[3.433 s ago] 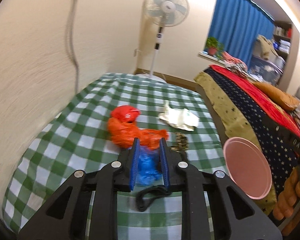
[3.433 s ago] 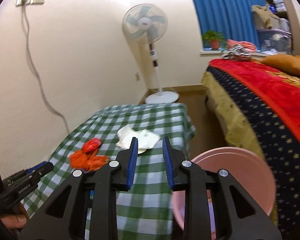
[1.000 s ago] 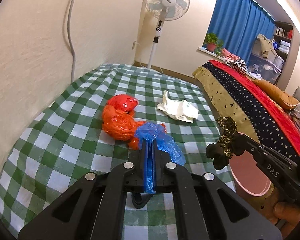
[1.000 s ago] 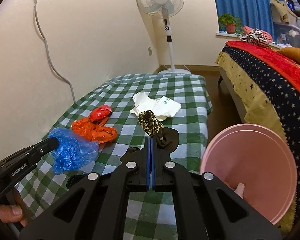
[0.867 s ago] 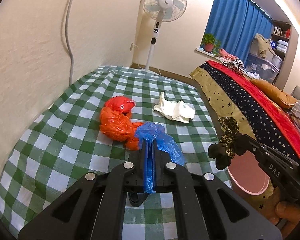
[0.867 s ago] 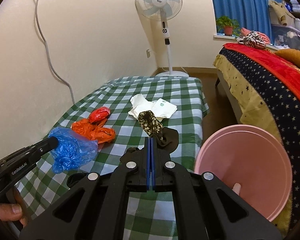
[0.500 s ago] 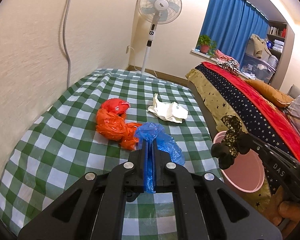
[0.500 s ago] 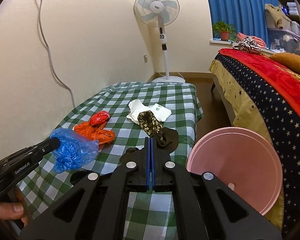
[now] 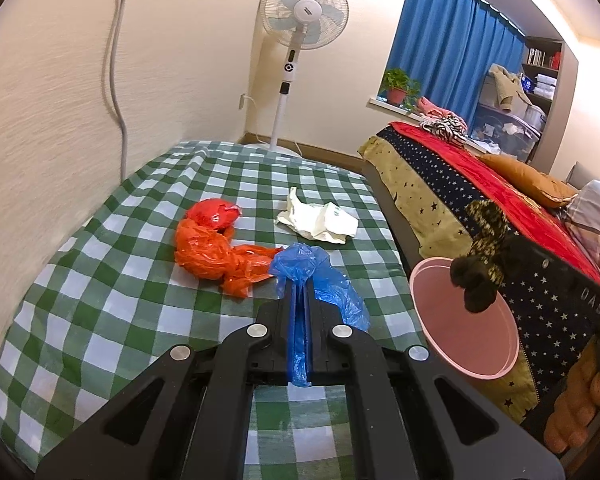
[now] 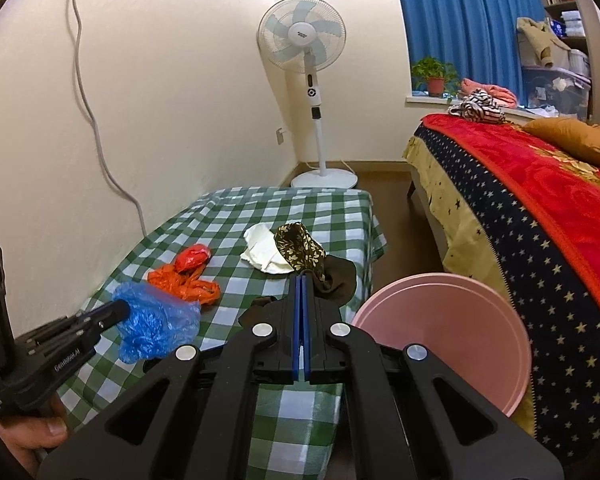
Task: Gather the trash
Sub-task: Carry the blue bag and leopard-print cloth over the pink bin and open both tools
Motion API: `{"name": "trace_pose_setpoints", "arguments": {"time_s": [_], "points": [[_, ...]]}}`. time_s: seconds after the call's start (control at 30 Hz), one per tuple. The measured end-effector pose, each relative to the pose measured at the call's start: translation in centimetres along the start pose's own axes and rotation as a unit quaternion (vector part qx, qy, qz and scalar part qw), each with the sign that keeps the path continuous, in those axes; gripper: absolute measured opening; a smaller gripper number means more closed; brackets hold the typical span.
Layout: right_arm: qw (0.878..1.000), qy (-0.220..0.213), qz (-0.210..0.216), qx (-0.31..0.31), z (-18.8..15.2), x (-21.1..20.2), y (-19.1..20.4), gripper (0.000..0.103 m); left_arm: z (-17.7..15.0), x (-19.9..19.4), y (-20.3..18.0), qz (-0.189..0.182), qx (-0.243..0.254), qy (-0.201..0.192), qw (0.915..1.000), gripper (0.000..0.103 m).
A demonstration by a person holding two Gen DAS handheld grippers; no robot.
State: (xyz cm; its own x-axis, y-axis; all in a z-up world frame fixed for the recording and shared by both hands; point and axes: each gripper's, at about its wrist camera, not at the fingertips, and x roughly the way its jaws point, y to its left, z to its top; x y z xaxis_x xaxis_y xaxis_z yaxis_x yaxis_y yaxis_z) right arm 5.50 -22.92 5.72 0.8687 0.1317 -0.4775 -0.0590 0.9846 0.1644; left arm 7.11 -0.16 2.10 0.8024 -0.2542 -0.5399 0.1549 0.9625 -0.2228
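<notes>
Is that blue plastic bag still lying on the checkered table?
No, the left gripper has the blue plastic bag clamped between its fingers.

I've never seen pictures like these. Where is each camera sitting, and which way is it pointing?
Left wrist view: rides on the left gripper, looking along its shut fingers over the checked table; the blue bag is clamped there, and the person's right hand shows at the right edge.
Right wrist view: rides on the right gripper, shut on the patterned dark wrapper, facing the fan; the left hand shows lower left.
Both share the orange bag, white paper, pink bin and bed.
</notes>
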Motion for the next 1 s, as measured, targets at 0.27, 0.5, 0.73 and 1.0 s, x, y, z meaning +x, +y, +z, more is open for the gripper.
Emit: {"name": "trace_pose_setpoints", "arguments": {"time_s": [0.27,0.5,0.73,1.0], "points": [[1.000,-0.008,-0.006,0.025,2.3,-1.4,-3.1,0.001,0.4,0.4,-2.0,-0.019,0.015,0.002,0.9997,0.003],[0.999,-0.019,-0.023,0.021,3.9,-2.4,-6.9,0.001,1.2,1.2,-4.8,-0.034,0.035,0.002,0.9988,0.003],[0.998,-0.024,-0.052,0.023,3.9,-1.9,-10.3,0.001,1.3,2.5,-7.4,-0.045,0.047,0.009,0.9978,0.003],[0.994,-0.028,-0.080,0.066,3.1,-1.1,-13.3,0.001,1.3,4.2,-10.7,-0.062,0.065,0.014,0.9959,0.003]]}}
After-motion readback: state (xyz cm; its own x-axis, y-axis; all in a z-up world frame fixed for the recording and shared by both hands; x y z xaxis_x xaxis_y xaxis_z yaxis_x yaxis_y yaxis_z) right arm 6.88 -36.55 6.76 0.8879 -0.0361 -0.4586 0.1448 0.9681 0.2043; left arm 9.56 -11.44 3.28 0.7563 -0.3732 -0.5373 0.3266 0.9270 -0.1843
